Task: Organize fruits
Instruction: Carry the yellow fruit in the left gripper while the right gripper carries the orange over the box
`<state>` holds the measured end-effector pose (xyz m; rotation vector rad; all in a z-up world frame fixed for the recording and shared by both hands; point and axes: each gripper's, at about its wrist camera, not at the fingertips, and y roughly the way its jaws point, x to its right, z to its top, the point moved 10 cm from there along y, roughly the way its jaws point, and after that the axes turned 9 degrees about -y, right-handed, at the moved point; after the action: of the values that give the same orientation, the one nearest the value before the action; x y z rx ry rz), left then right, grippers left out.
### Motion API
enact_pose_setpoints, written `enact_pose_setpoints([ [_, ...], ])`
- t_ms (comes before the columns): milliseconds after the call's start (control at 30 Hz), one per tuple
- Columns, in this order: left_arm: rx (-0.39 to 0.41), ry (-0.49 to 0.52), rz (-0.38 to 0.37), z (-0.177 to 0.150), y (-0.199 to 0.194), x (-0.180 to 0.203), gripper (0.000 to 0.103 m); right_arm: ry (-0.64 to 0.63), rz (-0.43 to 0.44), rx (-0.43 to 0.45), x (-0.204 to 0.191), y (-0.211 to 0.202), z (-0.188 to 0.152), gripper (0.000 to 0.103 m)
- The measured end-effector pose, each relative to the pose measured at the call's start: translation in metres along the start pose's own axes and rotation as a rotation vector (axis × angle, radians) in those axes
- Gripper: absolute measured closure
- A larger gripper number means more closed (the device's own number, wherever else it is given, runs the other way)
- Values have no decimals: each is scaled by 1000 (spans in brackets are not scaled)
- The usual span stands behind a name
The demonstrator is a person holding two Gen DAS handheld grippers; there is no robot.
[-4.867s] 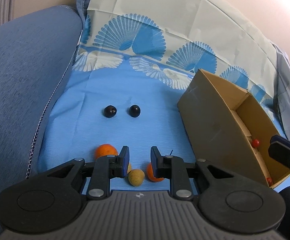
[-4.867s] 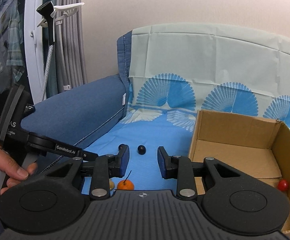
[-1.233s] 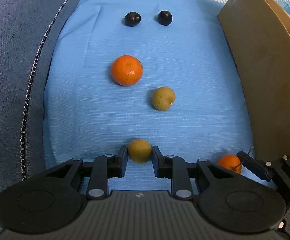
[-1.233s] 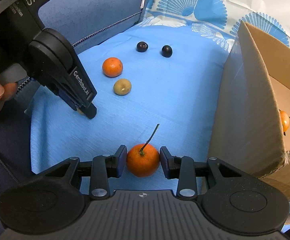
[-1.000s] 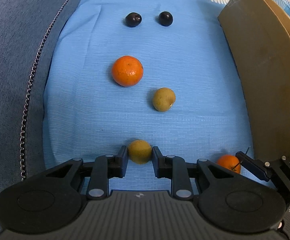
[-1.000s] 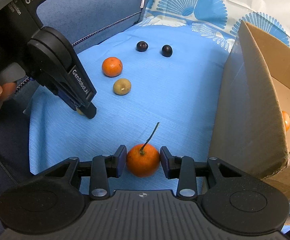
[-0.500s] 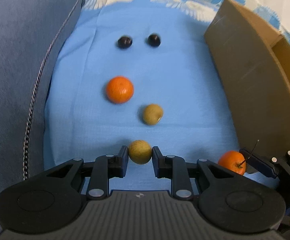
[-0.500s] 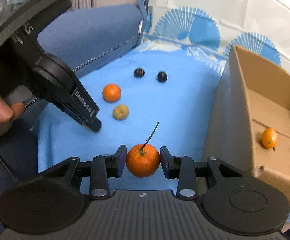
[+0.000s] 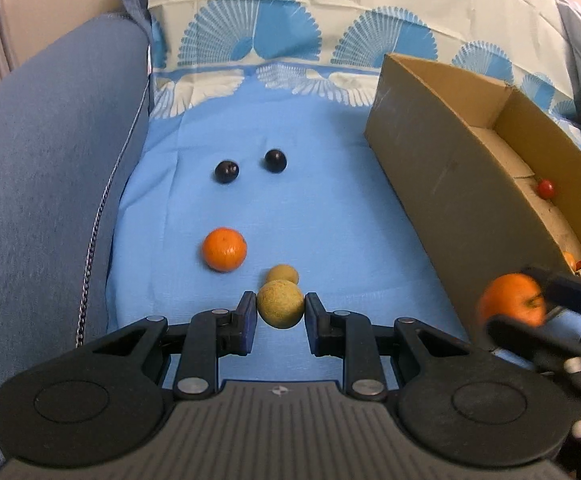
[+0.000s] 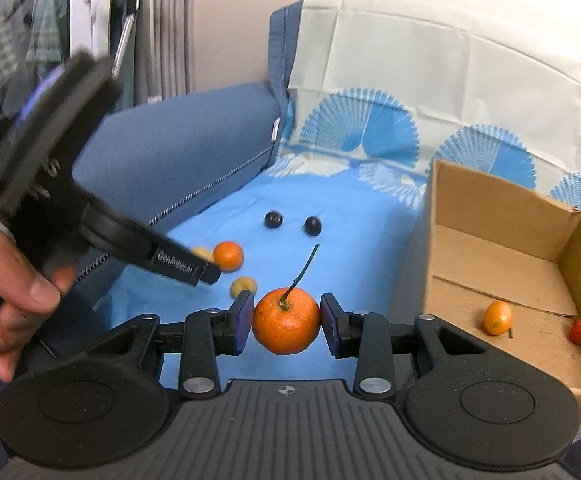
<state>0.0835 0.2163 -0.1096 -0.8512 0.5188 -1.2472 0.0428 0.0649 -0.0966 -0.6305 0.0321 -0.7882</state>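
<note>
Both tongs are clamped on fruit: the left gripper [image 9: 281,311] holds a small yellow-brown fruit [image 9: 280,306] between its blue pads, and the right gripper [image 10: 286,319] holds a stemmed orange [image 10: 286,320]. On the blue cloth [image 9: 330,208] lie another orange [image 9: 224,249], a second yellow-brown fruit [image 9: 282,273] and two dark fruits [image 9: 226,171] nearer the far edge. A cardboard box [image 10: 490,248] along the cloth's right edge holds a small orange fruit [image 10: 497,317] and what looks like a red tomato [image 10: 579,331]
</note>
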Motion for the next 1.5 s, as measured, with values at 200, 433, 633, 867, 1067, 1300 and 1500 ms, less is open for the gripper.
enact_pose_setpoints([
  [200,27,-12,26,1,-2,-3,75,55,-19,44,22,-27,4,65],
  [433,33,34,46,-1,-1,2,75,138,-73,103,74,-55,8,65],
  [633,55,28,69,0,-2,0,75,263,-152,192,151,-85,5,65],
  [867,218,20,115,11,-28,2,75,195,-303,303,242,-123,15,65],
  [1067,260,28,167,8,-40,8,75,362,-330,350,281,-130,-16,65],
  [1300,258,17,175,1,-49,19,75,383,-326,392,276,-122,-16,65],
  [1500,304,51,153,5,-62,42,75,421,-361,388,281,-116,-15,65],
])
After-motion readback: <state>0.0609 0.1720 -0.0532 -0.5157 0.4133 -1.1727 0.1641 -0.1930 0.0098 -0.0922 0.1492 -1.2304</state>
